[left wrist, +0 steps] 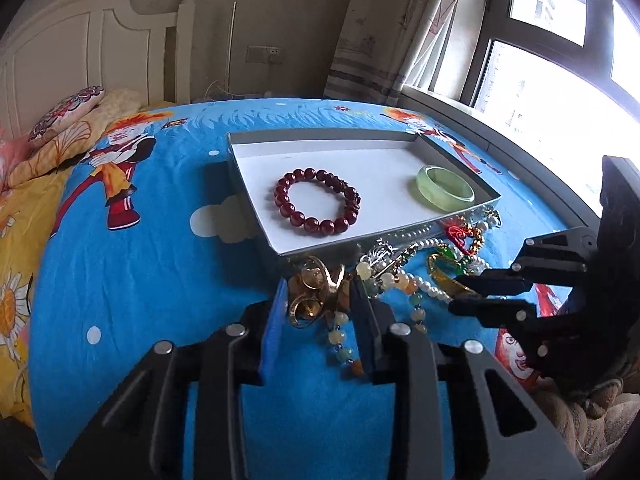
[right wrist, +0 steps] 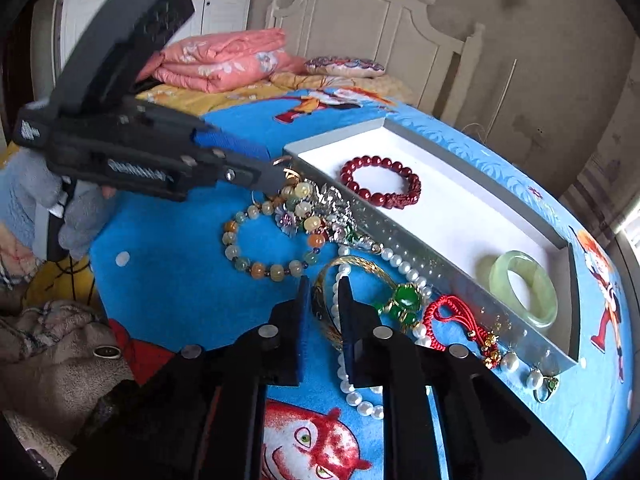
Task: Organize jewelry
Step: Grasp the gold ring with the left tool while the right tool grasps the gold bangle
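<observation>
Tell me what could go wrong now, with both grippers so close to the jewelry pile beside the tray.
1. The left gripper closes around gold rings that touch a bead bracelet; lifting may drag the bracelet along.
2. The right gripper straddles a gold bangle crossed by the pearl necklace; the pearls could snag.
3. Both grippers work close together and might collide.

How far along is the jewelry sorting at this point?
Done: the red bead bracelet and the jade bangle lie in the tray. In hand: the left gripper is closed around gold rings; the right gripper straddles the gold bangle. Left: the pearl necklace, multicolor bead bracelet and red cord charm sit outside the tray.
</observation>
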Demonstrator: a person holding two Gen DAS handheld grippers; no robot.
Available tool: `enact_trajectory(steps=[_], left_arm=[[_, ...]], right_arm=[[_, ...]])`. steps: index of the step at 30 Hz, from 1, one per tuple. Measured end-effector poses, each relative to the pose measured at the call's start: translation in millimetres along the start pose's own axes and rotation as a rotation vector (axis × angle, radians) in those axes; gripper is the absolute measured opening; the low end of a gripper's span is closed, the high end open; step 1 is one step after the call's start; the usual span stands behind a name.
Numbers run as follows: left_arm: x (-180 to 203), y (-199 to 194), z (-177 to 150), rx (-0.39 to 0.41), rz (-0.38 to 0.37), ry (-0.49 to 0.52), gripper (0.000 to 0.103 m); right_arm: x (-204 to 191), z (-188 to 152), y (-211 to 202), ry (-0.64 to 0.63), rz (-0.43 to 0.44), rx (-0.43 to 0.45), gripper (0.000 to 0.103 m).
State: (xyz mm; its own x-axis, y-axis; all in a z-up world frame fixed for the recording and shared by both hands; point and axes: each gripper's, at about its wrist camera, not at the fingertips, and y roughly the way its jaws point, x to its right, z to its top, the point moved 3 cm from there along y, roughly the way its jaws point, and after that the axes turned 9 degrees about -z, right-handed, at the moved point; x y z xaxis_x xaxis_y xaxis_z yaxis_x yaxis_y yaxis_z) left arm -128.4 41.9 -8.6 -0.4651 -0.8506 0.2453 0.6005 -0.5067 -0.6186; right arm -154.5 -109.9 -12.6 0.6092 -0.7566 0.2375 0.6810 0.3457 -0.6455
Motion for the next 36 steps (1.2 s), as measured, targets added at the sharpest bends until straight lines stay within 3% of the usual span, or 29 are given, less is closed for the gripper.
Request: enact_trajectory(steps=[1, 4, 7, 11, 23, 36], left_arm=[[1.5, 0.4, -0.3, 0.0, 0.004, 0.01, 0.029], [3.0, 2.3, -1.8, -0.011, 0.012, 0.023, 0.014], [7.7, 4.5, -2.6, -0.019, 0.028, 0.055, 0.01], [13.5, 0.8, -4.5, 0.005, 0.066, 0.088, 0.009], [2.5, -17.7, -2.8, 0.105, 0.012, 0.015, 0.009], [1.2, -24.4, -2.6, 0.148, 0.009, -0.001, 0.009]], right_arm=[[2.8, -0.8, -1.7, 0.014, 0.01, 0.008, 0.014], [9.0, 0.3, -6.9, 0.046, 0.049, 0.039, 0.013], [13.8, 0.5, -12.1, 0.07, 0.083, 0.065, 0.013], [21.9, 1.5, -18.0, 0.115, 0.12, 0.098, 0.013], [87.9, -3.1, -33.7, 0.465, 0.347, 0.243, 0.013], [104.2, -10.1, -42.7, 0.544, 0.419, 0.289, 0.013]])
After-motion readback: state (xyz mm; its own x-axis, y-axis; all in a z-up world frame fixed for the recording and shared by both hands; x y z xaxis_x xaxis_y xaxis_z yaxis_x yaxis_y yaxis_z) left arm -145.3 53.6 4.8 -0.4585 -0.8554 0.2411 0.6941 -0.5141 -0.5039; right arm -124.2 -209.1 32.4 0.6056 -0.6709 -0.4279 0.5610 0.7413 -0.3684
